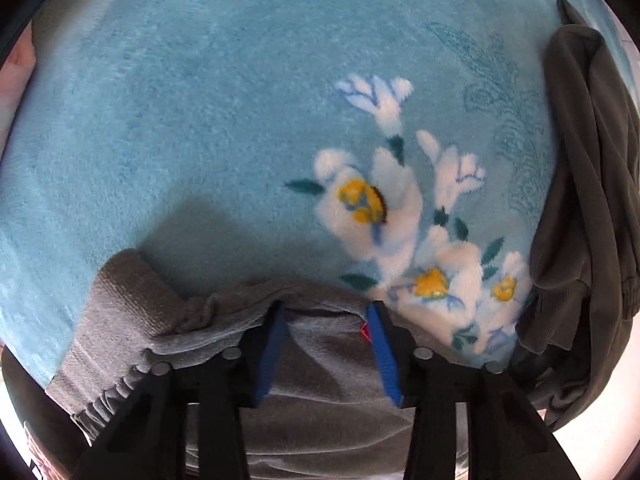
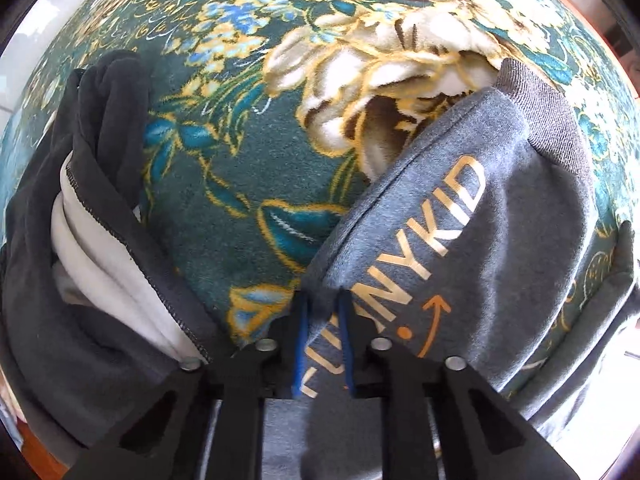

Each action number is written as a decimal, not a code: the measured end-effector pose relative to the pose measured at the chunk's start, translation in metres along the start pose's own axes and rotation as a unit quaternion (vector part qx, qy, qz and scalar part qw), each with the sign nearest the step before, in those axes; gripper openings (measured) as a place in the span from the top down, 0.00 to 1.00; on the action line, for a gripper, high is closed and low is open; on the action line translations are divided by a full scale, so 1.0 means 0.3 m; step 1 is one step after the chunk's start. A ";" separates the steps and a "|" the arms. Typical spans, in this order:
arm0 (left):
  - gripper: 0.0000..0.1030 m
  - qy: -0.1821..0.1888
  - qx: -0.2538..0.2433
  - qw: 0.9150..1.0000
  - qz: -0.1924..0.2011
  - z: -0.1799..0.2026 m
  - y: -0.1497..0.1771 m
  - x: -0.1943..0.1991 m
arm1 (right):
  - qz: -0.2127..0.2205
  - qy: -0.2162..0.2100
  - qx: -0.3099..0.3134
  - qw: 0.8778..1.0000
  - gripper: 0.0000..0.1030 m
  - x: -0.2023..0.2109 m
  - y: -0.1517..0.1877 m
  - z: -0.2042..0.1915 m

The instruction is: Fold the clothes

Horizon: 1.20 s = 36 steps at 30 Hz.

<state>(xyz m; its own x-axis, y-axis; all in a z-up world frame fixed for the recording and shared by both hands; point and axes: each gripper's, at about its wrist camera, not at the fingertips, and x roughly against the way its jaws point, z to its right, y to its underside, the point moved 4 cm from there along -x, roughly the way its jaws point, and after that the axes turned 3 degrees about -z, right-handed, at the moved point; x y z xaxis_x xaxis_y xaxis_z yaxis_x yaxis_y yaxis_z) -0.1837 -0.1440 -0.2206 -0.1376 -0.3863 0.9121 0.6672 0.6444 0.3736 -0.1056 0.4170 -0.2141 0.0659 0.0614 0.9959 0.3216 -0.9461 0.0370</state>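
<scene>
**Grey "FUNNYKID" sweatshirt: soft fleece, held at two points**

Sweatshirt [image 2: 480, 240]: limp, light, plush knit; likely droops and slides unless pinched at hems or ribbed cuff [image 1: 120, 292]. It lies across a floral blanket [image 2: 240, 184].
Right gripper [image 2: 324, 320]: fingers narrowed onto a printed fold.
Left gripper [image 1: 328, 312]: fingers wide apart, fabric bunched between them; grip uncertain.
Far left: dark zip jacket [image 2: 60, 280].
</scene>
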 end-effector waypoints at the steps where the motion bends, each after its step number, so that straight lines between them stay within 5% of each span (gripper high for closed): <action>1: 0.75 0.002 -0.003 1.000 0.005 -0.011 0.004 0.004 | 0.000 -0.011 0.003 1.000 0.93 0.004 0.001 0.011; 4: 0.90 0.033 -0.006 0.999 0.019 -0.055 0.016 0.021 | 0.007 -0.056 0.015 0.998 0.94 0.033 0.013 0.052; 10: 0.94 0.129 -0.044 0.989 0.062 -0.153 0.096 0.113 | 0.043 -0.168 0.060 0.983 0.95 0.174 0.052 0.150; 14: 1.00 0.199 -0.056 0.974 0.090 -0.220 0.193 0.232 | 0.062 -0.233 0.074 0.968 0.95 0.294 0.095 0.196; 19: 1.00 0.242 -0.119 0.949 0.161 -0.285 0.310 0.441 | 0.073 -0.273 0.116 0.952 0.95 0.385 0.194 0.298; 23: 1.00 0.263 -0.107 0.948 0.142 -0.416 0.398 0.440 | 0.081 -0.301 0.153 0.938 0.95 0.454 0.277 0.384; 30: 0.98 0.302 -0.049 0.946 0.108 -0.503 0.463 0.375 | 0.057 -0.311 0.144 0.938 0.95 0.417 0.375 0.544; 32: 0.89 0.305 -0.030 0.947 0.099 -0.483 0.451 0.350 | 0.056 -0.311 0.151 0.937 0.95 0.415 0.398 0.570; 34: 0.45 0.302 -0.023 0.949 0.091 -0.453 0.437 0.330 | 0.059 -0.307 0.166 0.935 0.95 0.410 0.415 0.586; 36: 0.39 0.301 -0.023 0.950 0.085 -0.418 0.423 0.315 | 0.058 -0.306 0.177 0.934 0.95 0.394 0.425 0.602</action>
<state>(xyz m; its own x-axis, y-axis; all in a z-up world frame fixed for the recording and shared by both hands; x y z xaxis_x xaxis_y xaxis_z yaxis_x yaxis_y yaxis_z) -0.0201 -0.1814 -0.1082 0.4085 -0.5953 0.6920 0.6755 0.7070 0.2095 0.1139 0.3611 -0.1065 0.6118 0.2369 0.7547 0.5634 -0.8002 -0.2055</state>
